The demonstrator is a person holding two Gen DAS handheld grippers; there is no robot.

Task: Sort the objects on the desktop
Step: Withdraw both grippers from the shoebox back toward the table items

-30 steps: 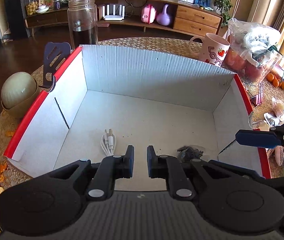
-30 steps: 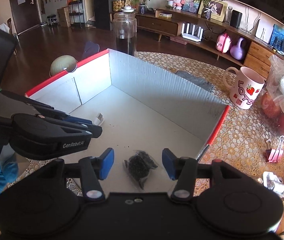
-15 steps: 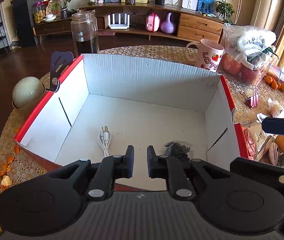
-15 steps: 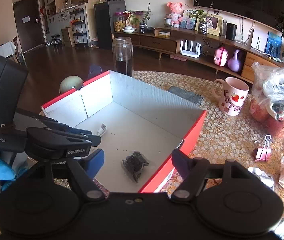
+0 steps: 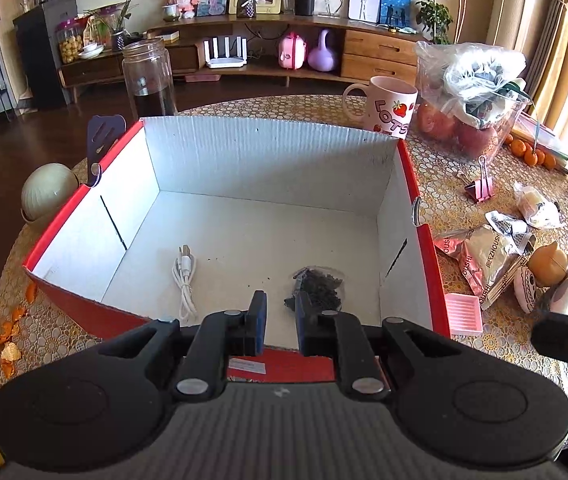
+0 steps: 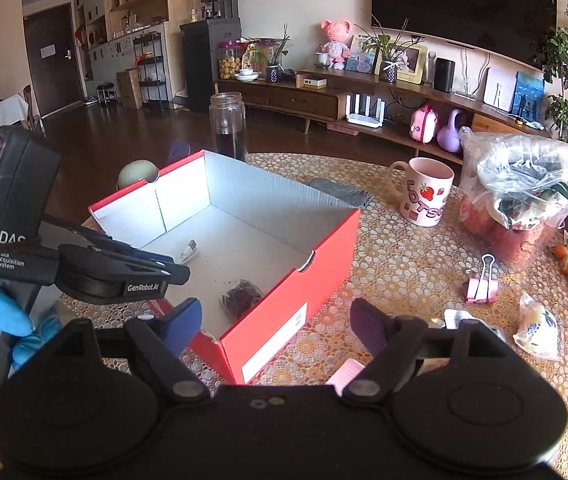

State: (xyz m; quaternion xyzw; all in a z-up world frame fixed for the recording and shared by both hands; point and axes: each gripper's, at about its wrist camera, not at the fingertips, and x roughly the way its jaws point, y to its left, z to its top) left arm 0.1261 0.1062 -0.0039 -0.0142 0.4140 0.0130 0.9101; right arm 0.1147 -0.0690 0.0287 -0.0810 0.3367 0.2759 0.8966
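Note:
A red cardboard box with a white inside (image 5: 268,160) (image 6: 284,280) sits on the round table. Inside it lie a coiled white cable (image 5: 184,280) (image 6: 190,250) and a small clear bag of dark bits (image 5: 317,286) (image 6: 242,298). My left gripper (image 5: 278,322) hangs over the box's near wall, its jaws a narrow gap apart and holding nothing. My right gripper (image 6: 274,322) is wide open and empty, above the box's near right corner. To the right of the box lie a pink binder clip (image 5: 479,188) (image 6: 481,286), a silver snack packet (image 5: 483,260), a wrapped bun (image 6: 537,324) and a flat pink piece (image 5: 461,314).
A glass jar (image 5: 148,76) (image 6: 228,126), a strawberry mug (image 5: 389,110) (image 6: 423,190), a plastic tub of fruit (image 5: 471,100) (image 6: 523,200) and tangerines (image 5: 529,154) stand at the back. A round cream lidded bowl (image 5: 46,192) sits left of the box. Small toy figures (image 5: 543,276) are far right.
Both grippers have pulled back and up from the box. The right gripper has opened wider and moved right, from over the dark bag to outside the box's corner.

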